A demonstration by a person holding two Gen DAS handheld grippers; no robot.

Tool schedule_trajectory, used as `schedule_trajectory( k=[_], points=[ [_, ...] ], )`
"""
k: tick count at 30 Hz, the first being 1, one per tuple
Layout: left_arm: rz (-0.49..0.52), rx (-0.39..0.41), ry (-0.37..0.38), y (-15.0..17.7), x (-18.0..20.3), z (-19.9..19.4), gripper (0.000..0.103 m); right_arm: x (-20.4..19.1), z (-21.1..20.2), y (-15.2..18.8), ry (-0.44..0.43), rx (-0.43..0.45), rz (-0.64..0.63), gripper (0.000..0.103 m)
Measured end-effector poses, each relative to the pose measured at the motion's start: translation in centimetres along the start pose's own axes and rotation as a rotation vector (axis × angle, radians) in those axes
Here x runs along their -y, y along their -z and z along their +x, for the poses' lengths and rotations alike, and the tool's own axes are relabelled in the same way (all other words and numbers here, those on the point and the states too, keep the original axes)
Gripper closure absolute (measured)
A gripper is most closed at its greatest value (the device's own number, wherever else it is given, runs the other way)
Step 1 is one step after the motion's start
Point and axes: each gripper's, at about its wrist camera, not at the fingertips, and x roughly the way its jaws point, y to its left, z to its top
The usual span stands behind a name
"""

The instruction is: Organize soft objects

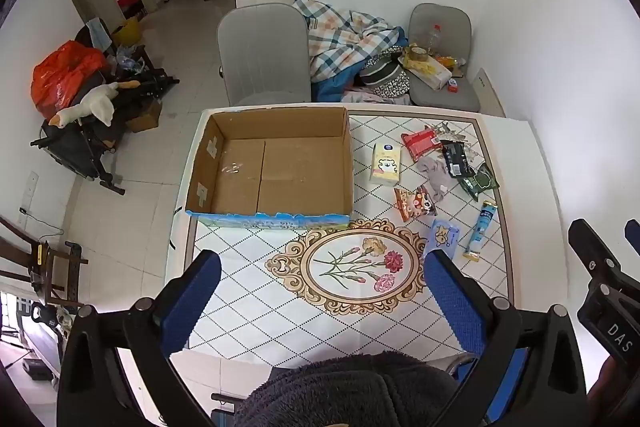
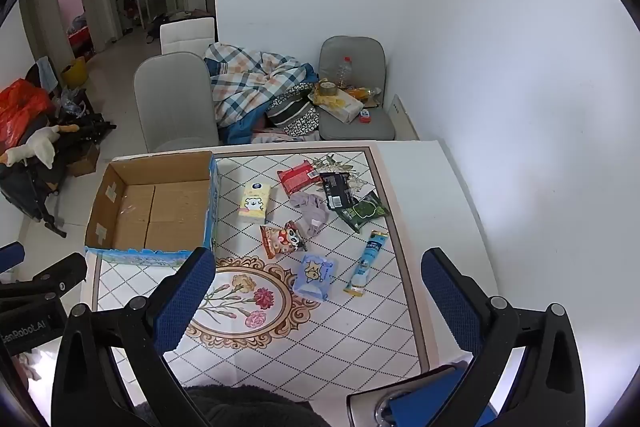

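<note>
An empty open cardboard box point(image 1: 276, 167) point(image 2: 154, 207) stands at the table's far left. To its right lie several soft items: a yellow tissue pack point(image 1: 385, 163) point(image 2: 254, 205), a grey cloth point(image 1: 434, 173) point(image 2: 310, 211), a red packet point(image 1: 418, 143) point(image 2: 296, 177), an orange snack bag point(image 1: 414, 203) point(image 2: 282, 239), a blue tissue pack point(image 1: 442, 235) point(image 2: 314, 275), a blue tube point(image 1: 480, 231) point(image 2: 368, 263), and dark and green packets point(image 1: 478, 181) point(image 2: 360, 211). My left gripper point(image 1: 322, 273) and right gripper point(image 2: 318, 273) are open and empty, held above the near table.
The table point(image 1: 256, 307) has a tiled top with a flower medallion point(image 1: 356, 265). Grey chairs point(image 1: 264, 55), a plaid blanket point(image 1: 344, 39) and clutter stand behind it. A white wall is on the right. A dark fleece sleeve point(image 1: 348, 391) is at the bottom.
</note>
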Motion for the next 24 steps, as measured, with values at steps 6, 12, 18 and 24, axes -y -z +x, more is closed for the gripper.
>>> schedule_trajectory(
  k=[6, 12, 18, 24],
  points=[
    [0.001, 0.004, -0.003, -0.1, 0.1, 0.0, 0.000, 0.0, -0.3, -0.1, -0.016, 0.005, 0.010, 0.000],
    [-0.003, 0.012, 0.001, -0.1, -0.5, -0.6, 0.000, -0.5, -1.2, -0.3, -0.013, 0.003, 0.001, 0.000],
    [-0.005, 0.015, 0.001, -0.3, -0.1, -0.5, 0.000, -0.4, -0.8, -0.2, -0.024, 0.004, -0.004, 0.000],
    [-0.006, 0.020, -0.001, -0.3, 0.0, -0.6, 0.000, -0.4, -1.0, -0.3, -0.024, 0.006, -0.004, 0.000]
  ],
)
